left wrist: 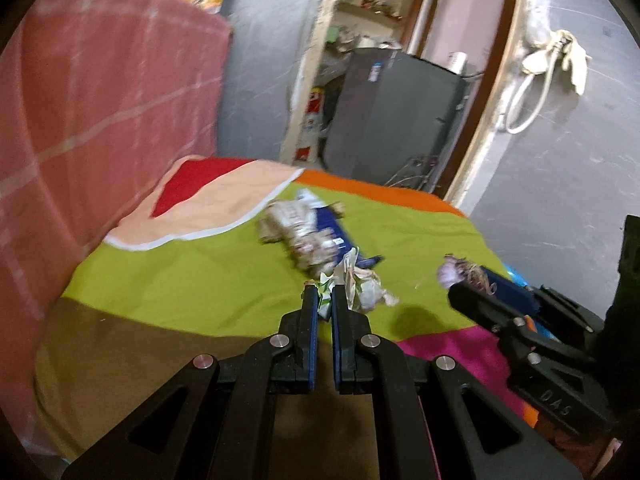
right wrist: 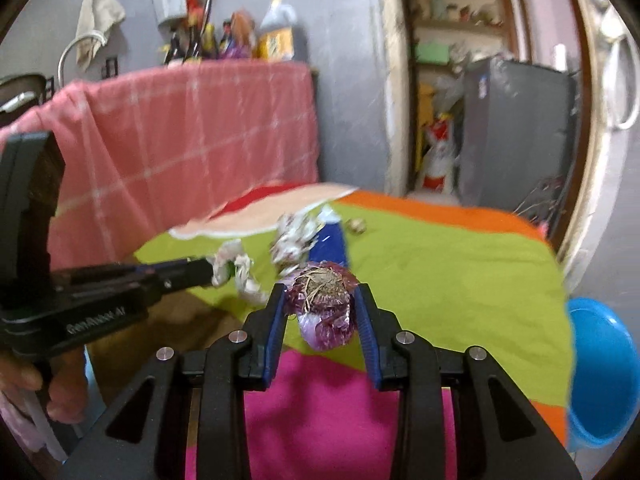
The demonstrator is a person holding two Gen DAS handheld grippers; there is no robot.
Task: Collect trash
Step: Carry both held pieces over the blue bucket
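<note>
Left gripper (left wrist: 325,294) pinches crumpled white wrapper (left wrist: 362,286) above green bedspread (left wrist: 192,280). Right gripper (right wrist: 322,300) clamps purple trash wad (right wrist: 326,304); blue bin (right wrist: 604,376) at right.

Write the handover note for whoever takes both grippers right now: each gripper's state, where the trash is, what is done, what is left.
Left gripper: shut on a crumpled paper, lifted off the bedspread.
Right gripper: closed on a purple wad, also held above the bedspread.
Still lying there: a foil wrapper on a blue packet, and a small scrap farther back.
A blue tub sits off the bed's right edge, likely the bin.
Done: two pieces picked up. Left: drop both, then collect the rest.
</note>
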